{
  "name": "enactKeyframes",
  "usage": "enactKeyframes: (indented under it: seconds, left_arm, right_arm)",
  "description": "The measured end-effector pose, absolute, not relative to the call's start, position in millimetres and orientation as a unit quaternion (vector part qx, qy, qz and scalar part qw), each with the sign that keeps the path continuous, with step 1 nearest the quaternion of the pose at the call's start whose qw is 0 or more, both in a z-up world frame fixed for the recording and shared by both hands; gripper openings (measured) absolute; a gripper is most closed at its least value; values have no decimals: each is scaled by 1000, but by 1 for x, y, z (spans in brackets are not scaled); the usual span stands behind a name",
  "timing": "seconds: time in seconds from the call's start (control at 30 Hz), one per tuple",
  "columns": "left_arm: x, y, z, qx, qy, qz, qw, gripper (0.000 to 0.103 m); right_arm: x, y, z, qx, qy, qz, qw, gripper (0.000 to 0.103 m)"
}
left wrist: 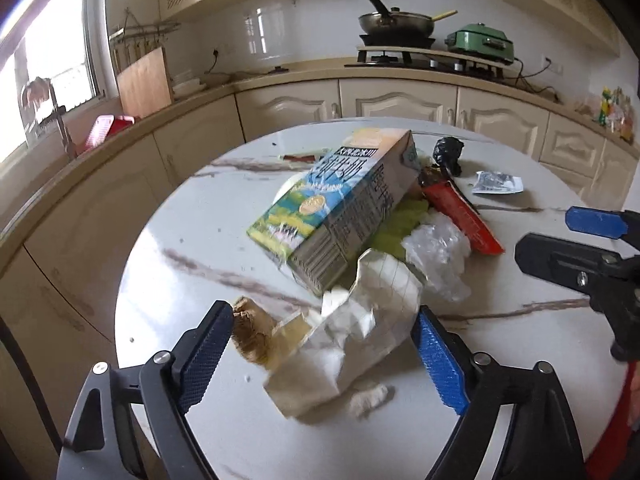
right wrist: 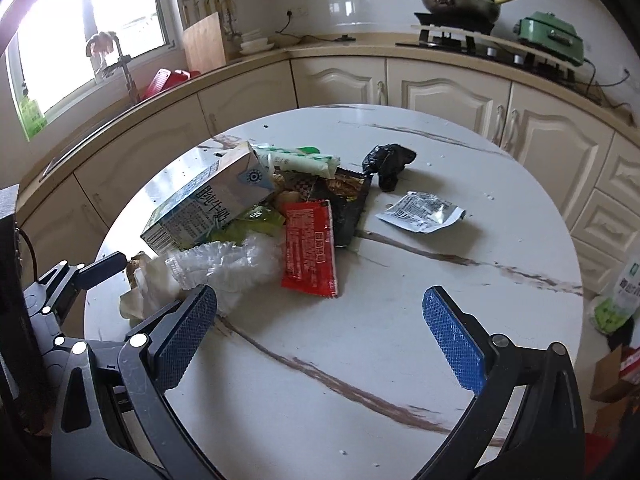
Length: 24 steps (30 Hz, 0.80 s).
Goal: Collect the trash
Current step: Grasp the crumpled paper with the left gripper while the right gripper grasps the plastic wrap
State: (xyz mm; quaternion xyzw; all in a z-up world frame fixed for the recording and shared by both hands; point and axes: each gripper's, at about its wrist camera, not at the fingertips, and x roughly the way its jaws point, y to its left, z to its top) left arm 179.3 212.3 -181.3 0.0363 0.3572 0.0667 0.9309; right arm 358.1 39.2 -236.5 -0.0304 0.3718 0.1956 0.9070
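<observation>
A pile of trash lies on the round marble table (left wrist: 192, 292). It holds a milk carton (left wrist: 340, 204), a red sachet (left wrist: 464, 212), clear crumpled plastic (left wrist: 436, 252), a black bag scrap (left wrist: 448, 154) and a silver sachet (left wrist: 498, 182). My left gripper (left wrist: 322, 344) is open around a crumpled white paper wrapper (left wrist: 360, 328) with a brown scrap (left wrist: 250, 332) beside it. My right gripper (right wrist: 320, 320) is open and empty over bare table, near the red sachet (right wrist: 310, 250), with the milk carton (right wrist: 208, 204) and silver sachet (right wrist: 422, 212) beyond. The left gripper's fingertip (right wrist: 106, 266) shows at the wrapper (right wrist: 150, 288).
Cream kitchen cabinets (left wrist: 400, 100) curve behind the table. A wok (left wrist: 396, 20) and a green cooker (left wrist: 480, 42) stand on the counter. A wooden board (left wrist: 146, 82) leans by the window. Bags and a box (right wrist: 612, 360) sit on the floor to the right.
</observation>
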Motion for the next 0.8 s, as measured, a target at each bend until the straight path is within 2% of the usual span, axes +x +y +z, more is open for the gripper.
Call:
enactKeyframes:
  seconds: [0.03,0.1,0.17,0.2,0.3,0.53,0.7,0.77,0.8]
  left_arm:
    - [180,212,-182,40,359,68,930,84]
    - [180,212,-181,43,350,67,933,68]
    - [179,215,-177,46,343,71,935,32]
    - [179,220,-175,28,345,49,937,27]
    - [184,237,-175,-40,353,10,935,27]
    - [178,251,-167,-68,334,7,940,27]
    - [168,254,-155,-74,313,2,947,27]
    - [165,253,-152,-74,308,5,949,27]
    - [164,252,-151,-72,305,4,949,27]
  right_arm:
    - [358,41,-237,-31,373,196,906,103]
    - [358,42,-238,-32,375,197,905,103]
    - [359,44,-239,-33,376,197,905,103]
    - [358,45,-239,-34,376,197,905,103]
    - [358,51,-240,-34,376,202,904,103]
    - [360,73,-245,-49,380,223,896,102]
    - [368,96,-250,-63,387,236,889,92]
    - [372,104,-253,-65,393,241,885,80]
    - [374,106,-255,-67,396,243,883,78]
